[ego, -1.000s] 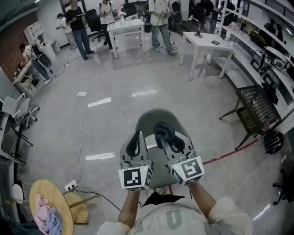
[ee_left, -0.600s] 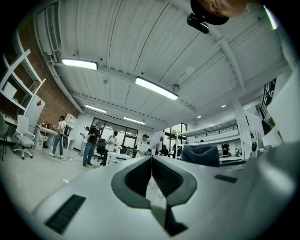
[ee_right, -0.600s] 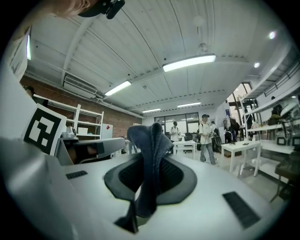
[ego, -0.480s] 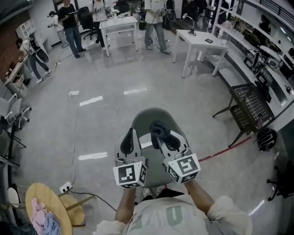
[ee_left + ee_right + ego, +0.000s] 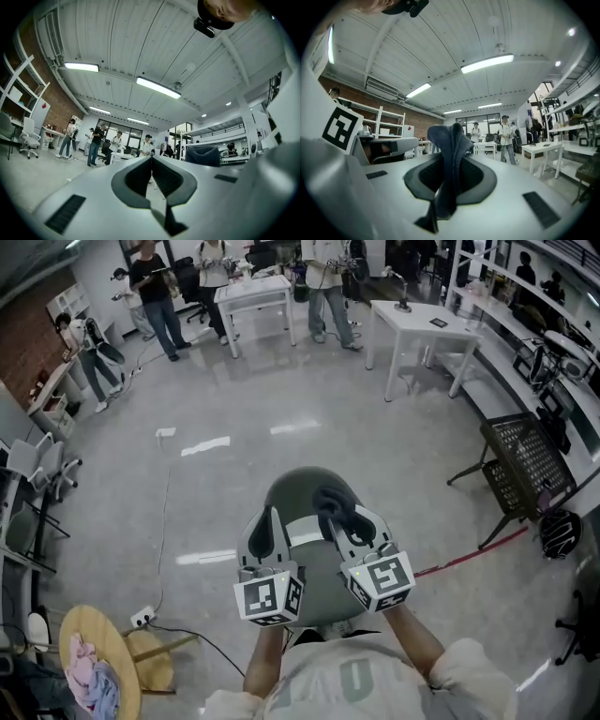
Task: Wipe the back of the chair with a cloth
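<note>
- Left gripper [image 5: 151, 161]: jaws pressed together, nothing between them.
- Right gripper [image 5: 345, 524]: jaws pinch a dark blue-grey cloth [image 5: 451, 154]. It bunches up above the pads and trails down below them.
- I hold both grippers side by side, just in front of my chest, over the grey chair [image 5: 305, 486]. In the head view the cloth sits over the chair's rounded shell. I cannot tell whether it touches.
- Lower left: a round wooden stool [image 5: 101, 634] with a heap of pink and pale blue rags [image 5: 90, 681] on it.
- Floor to the right of the chair: a red line [image 5: 469, 554] runs toward a black mesh chair [image 5: 525, 460]. A dark helmet [image 5: 560, 532] lies near that chair's legs.
- Far end: white tables [image 5: 417, 320], with several people [image 5: 155, 282] standing around them.
</note>
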The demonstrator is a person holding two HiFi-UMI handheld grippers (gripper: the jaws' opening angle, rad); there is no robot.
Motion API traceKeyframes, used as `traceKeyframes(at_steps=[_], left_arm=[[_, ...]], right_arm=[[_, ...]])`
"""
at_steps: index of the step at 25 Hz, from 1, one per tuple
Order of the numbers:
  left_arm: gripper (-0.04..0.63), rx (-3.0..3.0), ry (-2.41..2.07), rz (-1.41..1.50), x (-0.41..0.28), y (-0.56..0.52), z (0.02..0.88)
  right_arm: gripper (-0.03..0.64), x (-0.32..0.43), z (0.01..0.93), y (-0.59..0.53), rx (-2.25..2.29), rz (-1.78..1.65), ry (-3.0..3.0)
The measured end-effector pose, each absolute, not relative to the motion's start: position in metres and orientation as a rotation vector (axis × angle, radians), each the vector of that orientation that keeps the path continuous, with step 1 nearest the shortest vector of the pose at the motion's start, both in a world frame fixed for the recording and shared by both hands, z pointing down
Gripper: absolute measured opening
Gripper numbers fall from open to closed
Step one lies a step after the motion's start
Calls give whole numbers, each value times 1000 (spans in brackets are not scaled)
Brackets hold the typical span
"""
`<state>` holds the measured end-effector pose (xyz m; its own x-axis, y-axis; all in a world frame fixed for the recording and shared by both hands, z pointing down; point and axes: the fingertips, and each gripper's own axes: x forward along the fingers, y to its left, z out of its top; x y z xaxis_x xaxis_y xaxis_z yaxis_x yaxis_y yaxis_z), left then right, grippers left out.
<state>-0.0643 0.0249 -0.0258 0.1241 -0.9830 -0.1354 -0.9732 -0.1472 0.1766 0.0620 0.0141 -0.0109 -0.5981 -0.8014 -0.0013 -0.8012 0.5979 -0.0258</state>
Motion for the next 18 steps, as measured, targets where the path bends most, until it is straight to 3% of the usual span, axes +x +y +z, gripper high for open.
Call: traceKeyframes(at_steps=[18], left_arm=[[15,2392,-1967,-294,-73,10,-23]], right_arm=[[60,59,-7,6,-1466,-86,2697]])
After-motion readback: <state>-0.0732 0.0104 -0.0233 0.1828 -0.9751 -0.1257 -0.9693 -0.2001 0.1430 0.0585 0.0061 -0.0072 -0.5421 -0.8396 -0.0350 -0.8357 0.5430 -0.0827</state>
